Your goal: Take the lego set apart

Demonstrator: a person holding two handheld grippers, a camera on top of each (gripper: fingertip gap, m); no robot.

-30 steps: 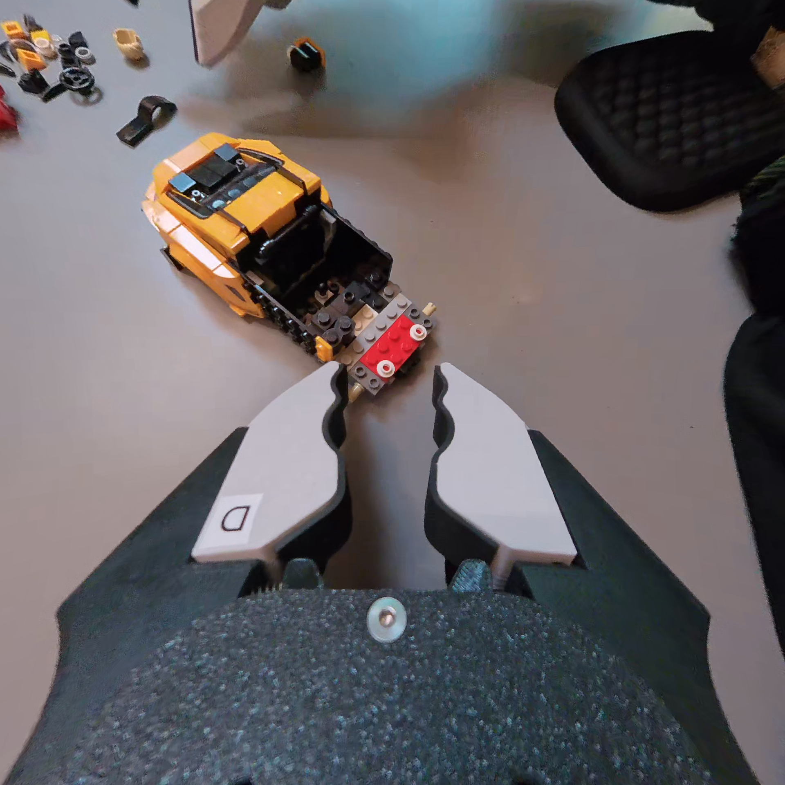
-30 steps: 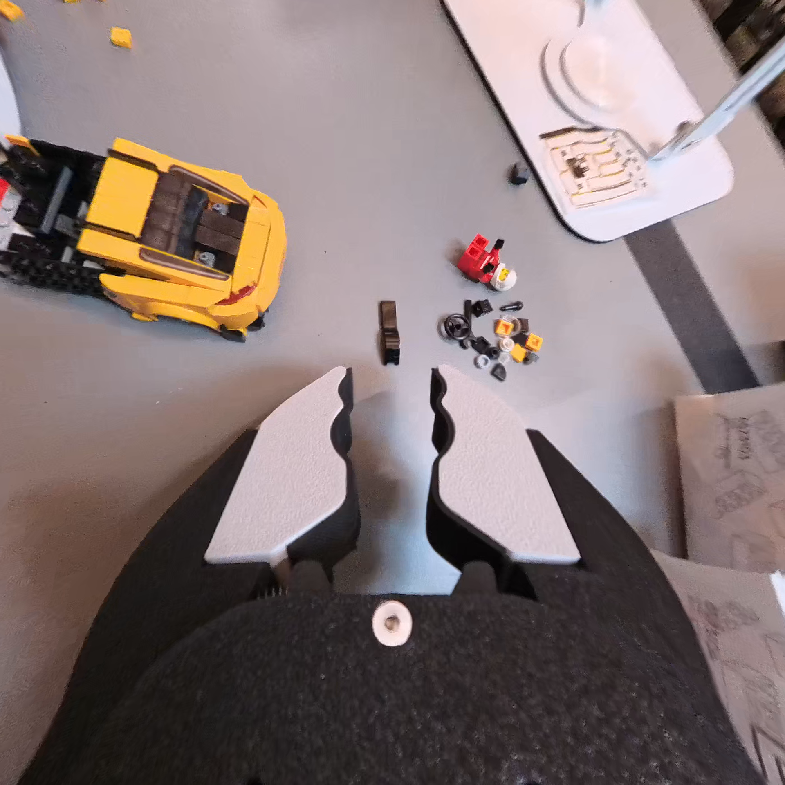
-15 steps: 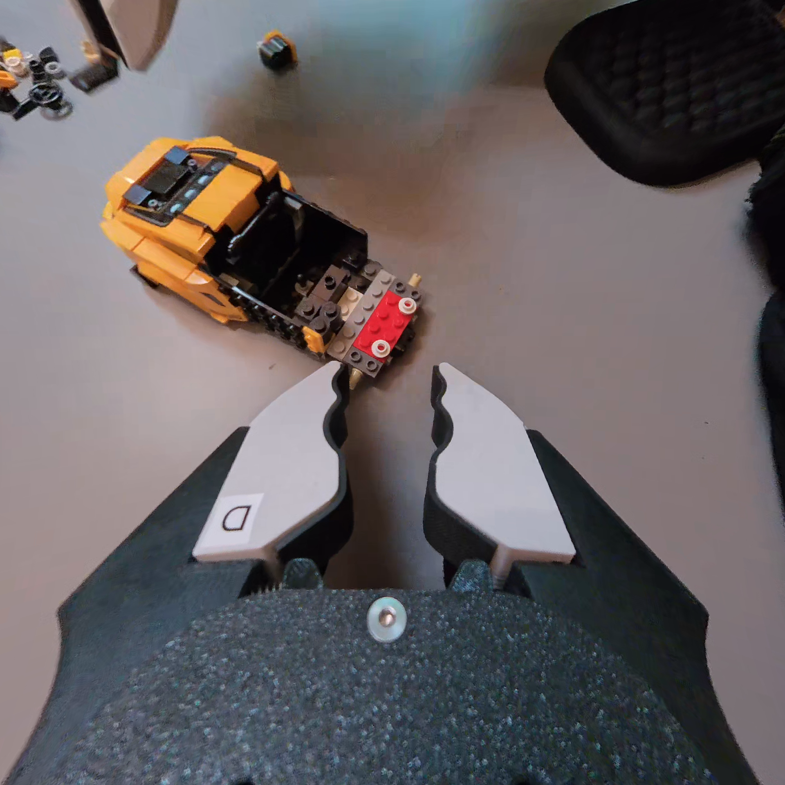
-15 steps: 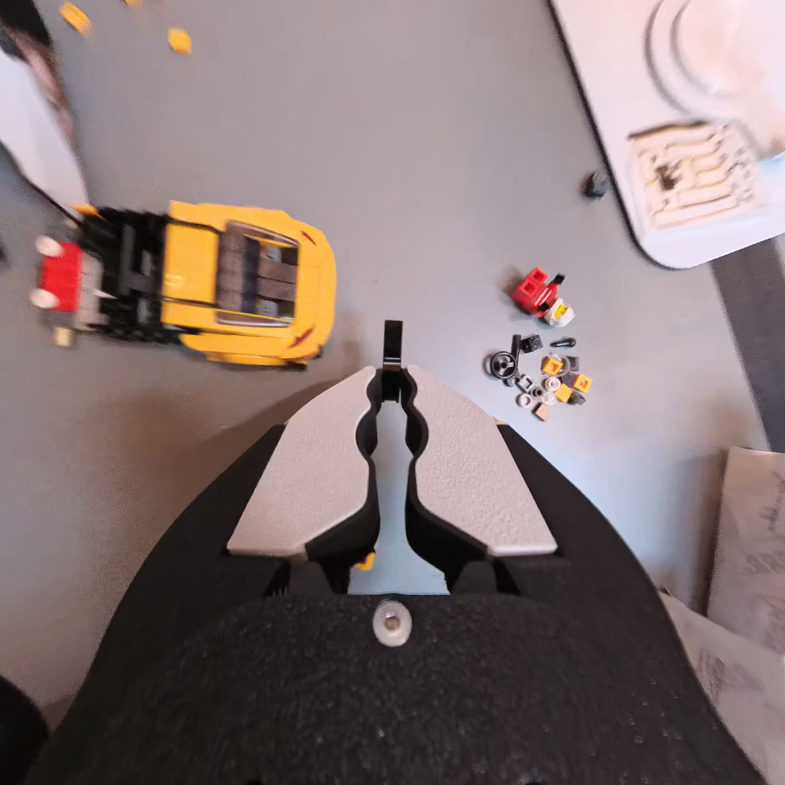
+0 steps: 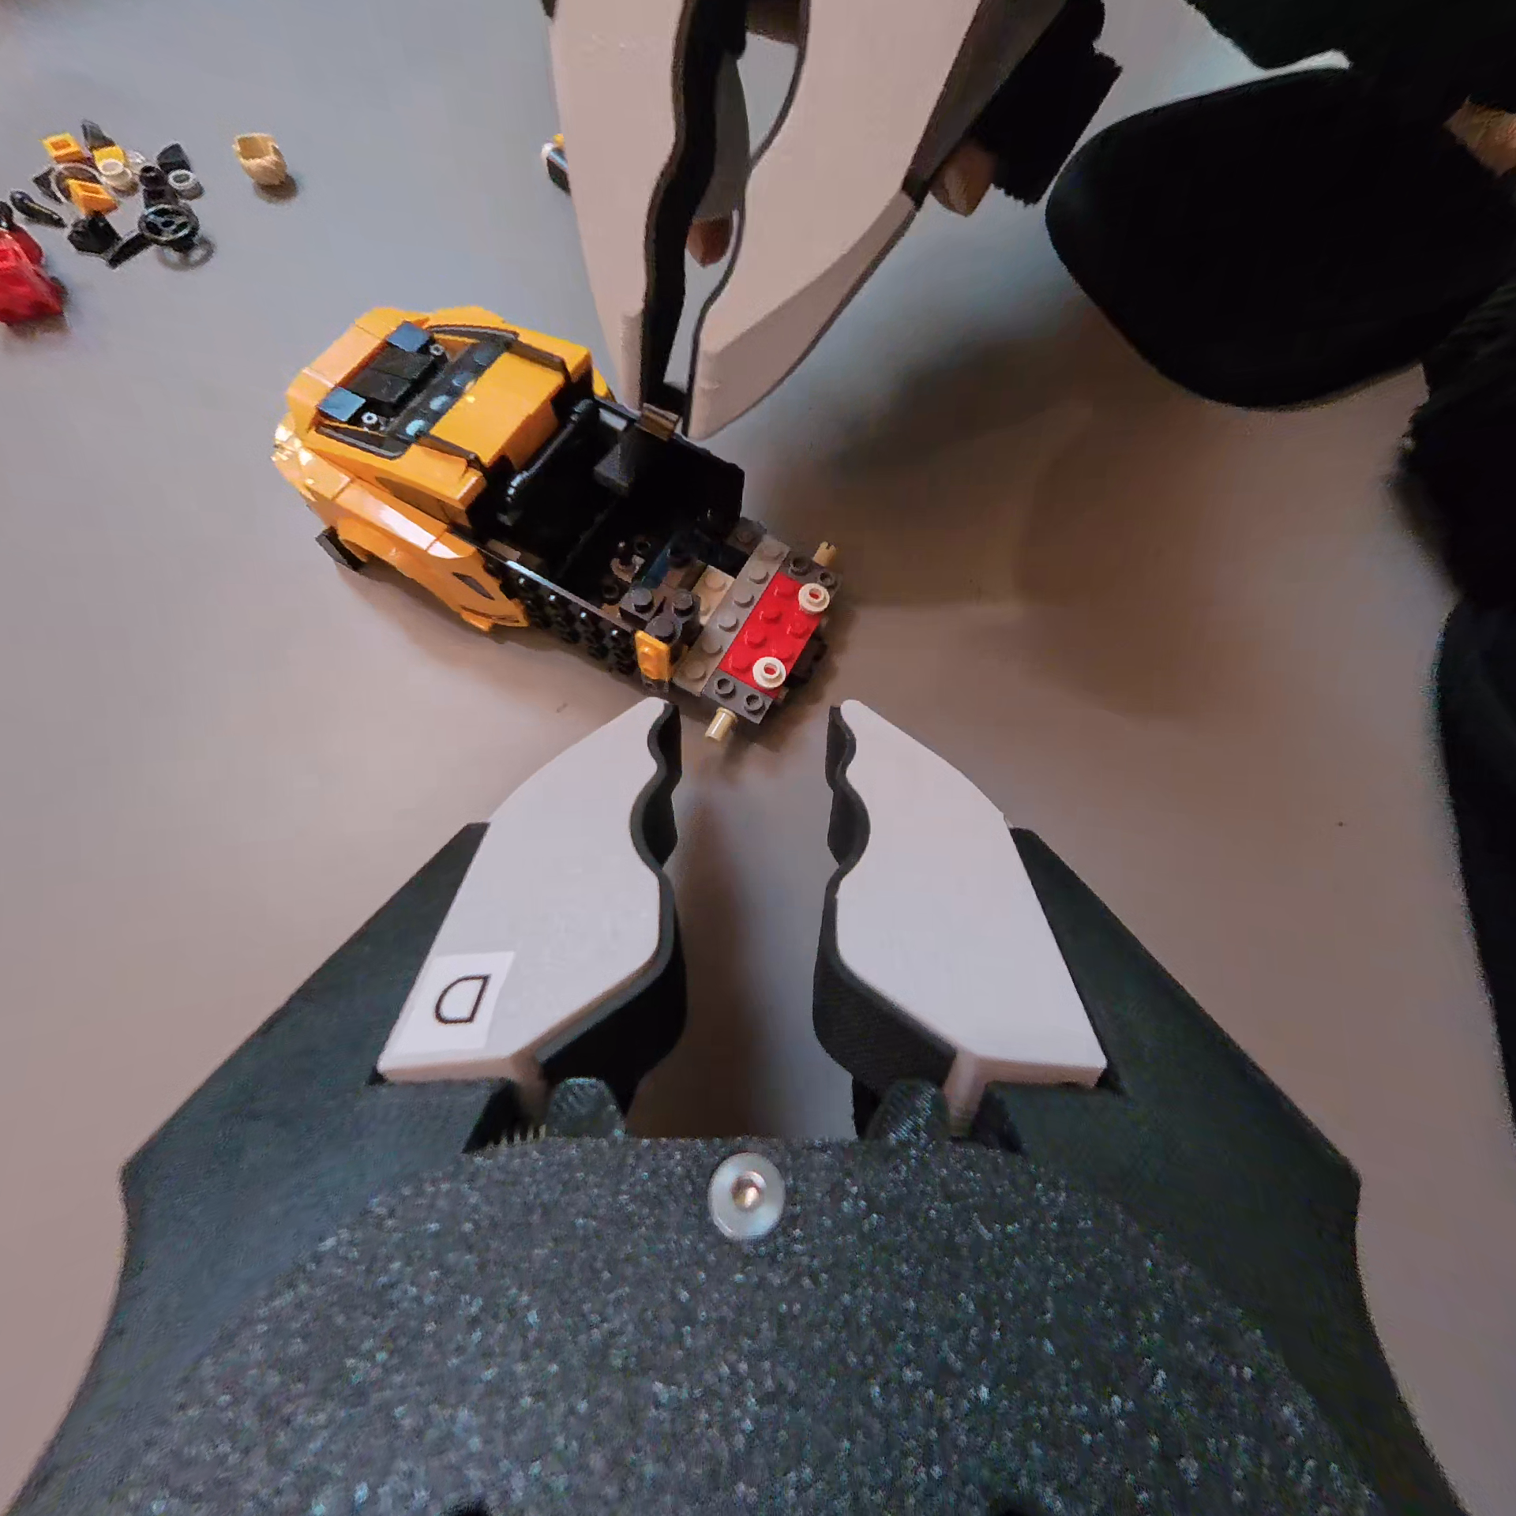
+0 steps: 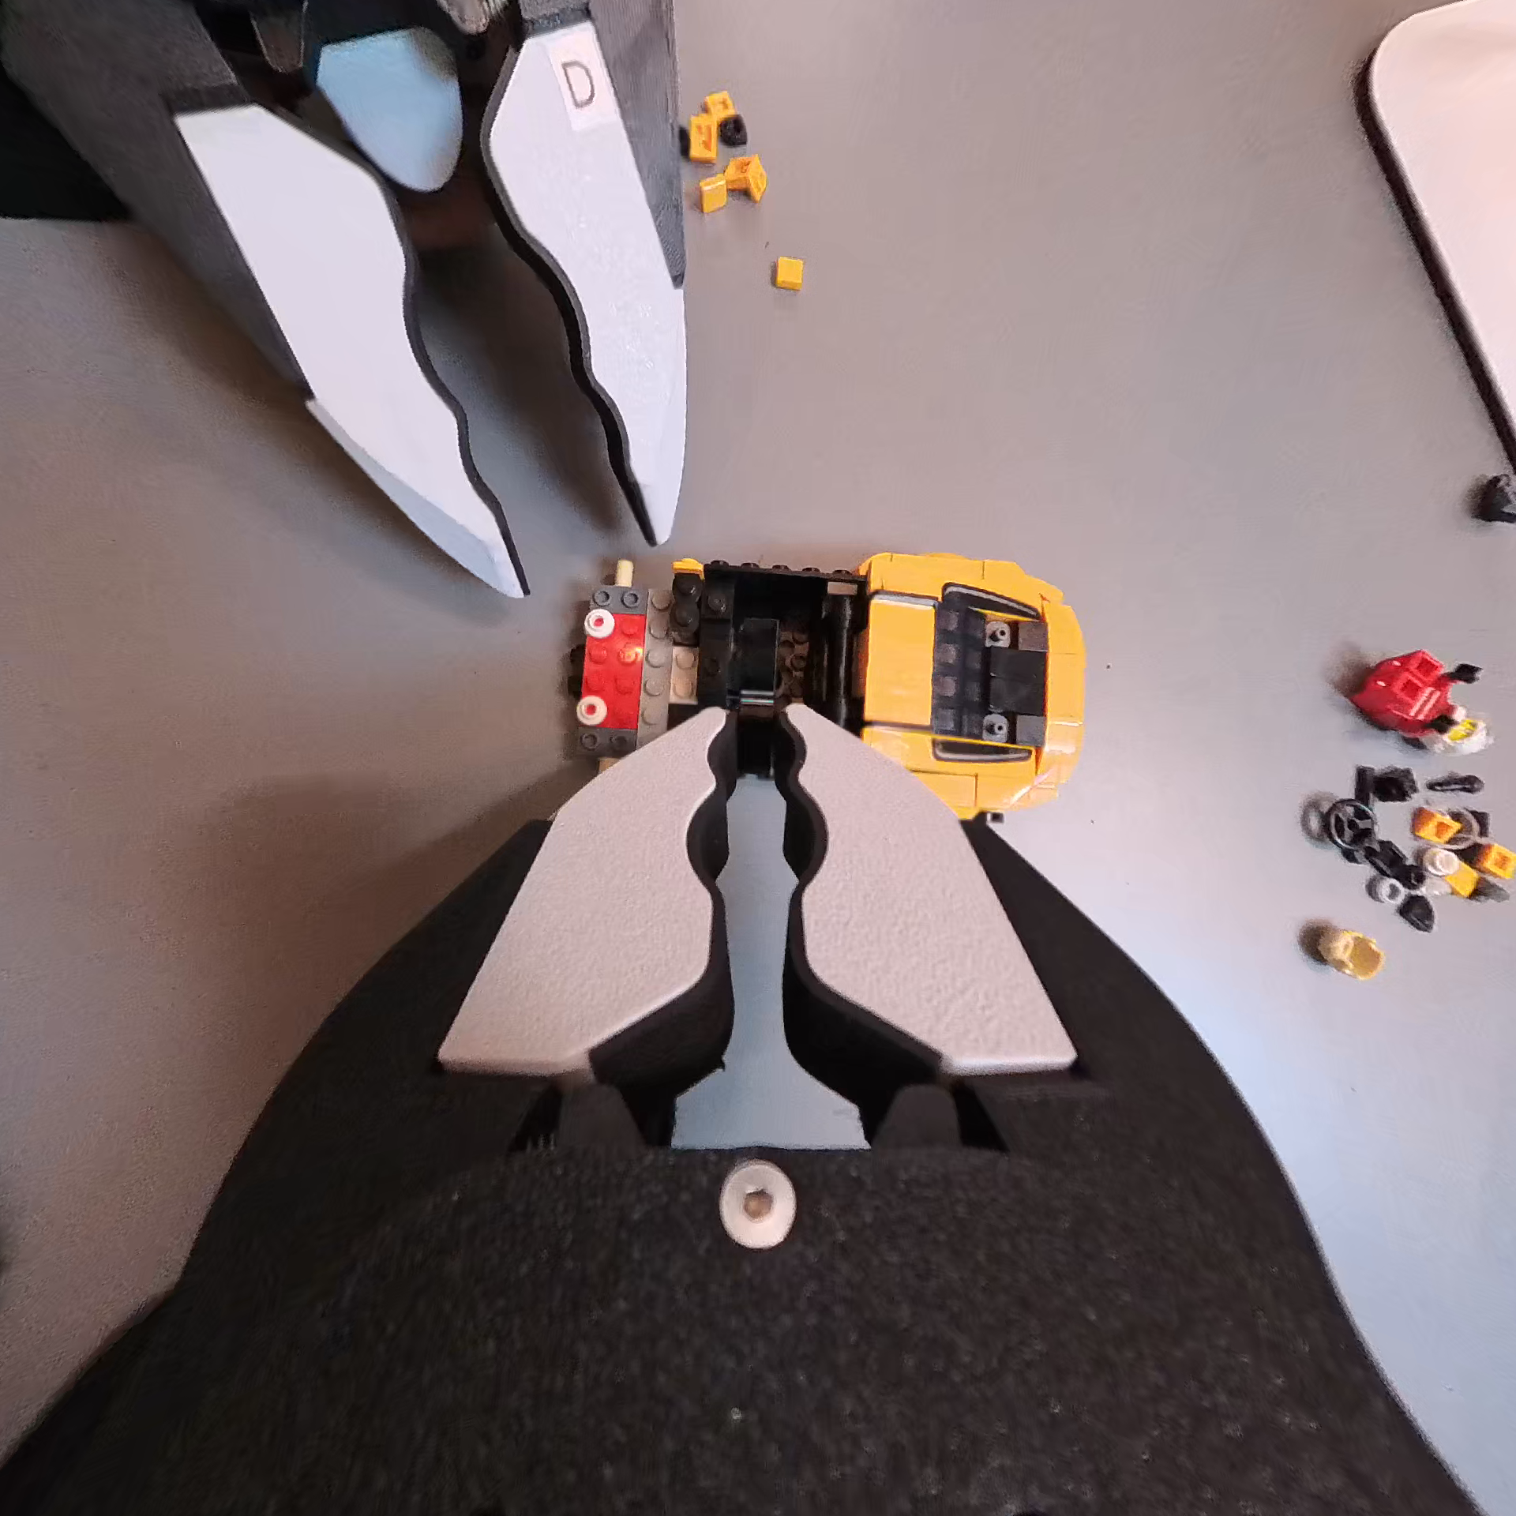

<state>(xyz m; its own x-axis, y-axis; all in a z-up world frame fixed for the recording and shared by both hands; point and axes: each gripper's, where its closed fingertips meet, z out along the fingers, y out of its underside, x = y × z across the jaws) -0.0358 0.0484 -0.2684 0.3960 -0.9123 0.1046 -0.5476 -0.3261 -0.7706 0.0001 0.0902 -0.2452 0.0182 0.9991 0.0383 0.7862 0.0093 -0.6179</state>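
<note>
yellow lego car on grey table, right gripper nearly closed, seemingly pinching a black piece in the car's open cabin, left gripper open and empty just off the car's red end, loose parts beyond the car's rear

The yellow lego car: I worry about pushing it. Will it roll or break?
The yellow lego car probably slides rather than rolls: bare axle pins, no wheels visible. Likely light, so it could shift unless braced. Its open black cockpit may shed bricks.

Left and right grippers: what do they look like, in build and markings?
Both match: the left gripper and right gripper each have two pale grey, wavy-edged fingers lined with black pads, on a black speckled body with a central silver screw. Only the left one carries a white lettered sticker.
</note>
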